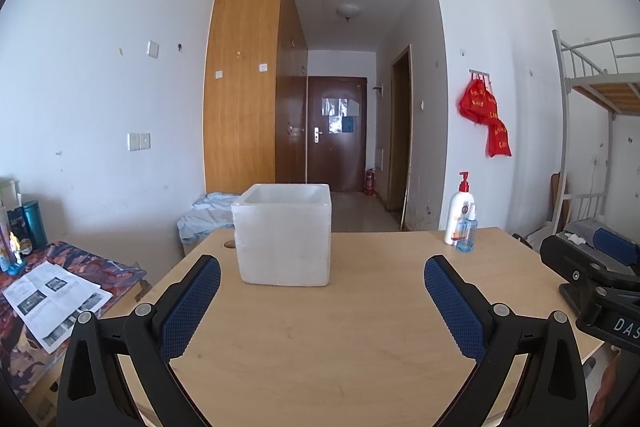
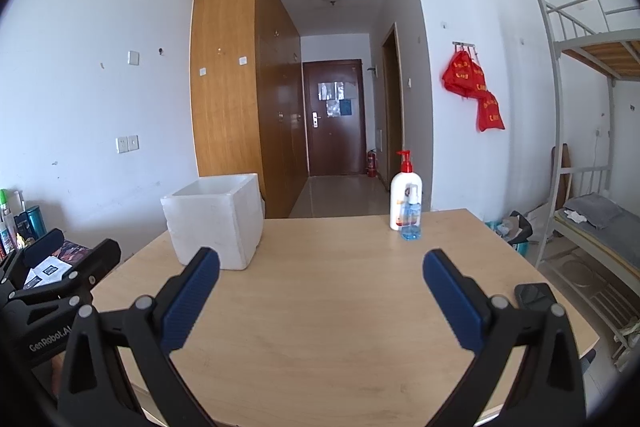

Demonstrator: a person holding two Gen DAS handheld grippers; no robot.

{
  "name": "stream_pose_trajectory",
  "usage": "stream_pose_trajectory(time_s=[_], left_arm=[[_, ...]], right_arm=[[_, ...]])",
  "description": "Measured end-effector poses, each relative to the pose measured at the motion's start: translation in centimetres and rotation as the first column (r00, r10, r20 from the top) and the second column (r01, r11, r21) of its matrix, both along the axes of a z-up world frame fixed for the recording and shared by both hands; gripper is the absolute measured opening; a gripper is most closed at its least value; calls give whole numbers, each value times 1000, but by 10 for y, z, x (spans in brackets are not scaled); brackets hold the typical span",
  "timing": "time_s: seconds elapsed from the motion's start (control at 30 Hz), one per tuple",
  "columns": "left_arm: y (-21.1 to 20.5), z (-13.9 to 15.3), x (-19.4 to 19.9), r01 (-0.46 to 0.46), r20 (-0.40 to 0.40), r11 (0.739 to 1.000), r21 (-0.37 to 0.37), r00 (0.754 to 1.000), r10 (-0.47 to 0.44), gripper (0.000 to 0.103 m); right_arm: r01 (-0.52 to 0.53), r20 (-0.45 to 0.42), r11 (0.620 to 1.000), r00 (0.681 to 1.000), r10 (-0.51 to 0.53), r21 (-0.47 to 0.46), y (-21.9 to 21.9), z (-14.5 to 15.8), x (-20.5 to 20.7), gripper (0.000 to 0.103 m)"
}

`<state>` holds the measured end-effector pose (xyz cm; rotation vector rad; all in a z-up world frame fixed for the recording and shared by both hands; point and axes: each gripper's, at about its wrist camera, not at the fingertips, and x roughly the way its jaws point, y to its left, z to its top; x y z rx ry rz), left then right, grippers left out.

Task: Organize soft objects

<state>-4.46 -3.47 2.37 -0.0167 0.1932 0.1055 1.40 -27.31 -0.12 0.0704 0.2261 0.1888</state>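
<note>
On the table (image 1: pixel 360 327), white foam box (image 1: pixel 285 235) open-topped, contents unseen.

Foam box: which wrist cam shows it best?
Left wrist. The white foam box sits nearly centred ahead of the open left gripper, front face and open rim unobstructed. In the right wrist view the box is off to the left, seen corner-on, with a fingertip overlapping its lower edge.

left tool (image 1: pixel 322 273): spread wide, empty | right tool (image 2: pixel 321 269): spread wide, empty
</note>
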Motion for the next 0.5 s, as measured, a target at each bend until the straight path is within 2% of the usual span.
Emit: stream_pose_trajectory(time_s=[0.5], left_arm=[[-2,0,-4,2,9,1000,6,1000,-2,102]], right_arm=[[-2,-1,1000,1000,2,0,2,3,0,103]])
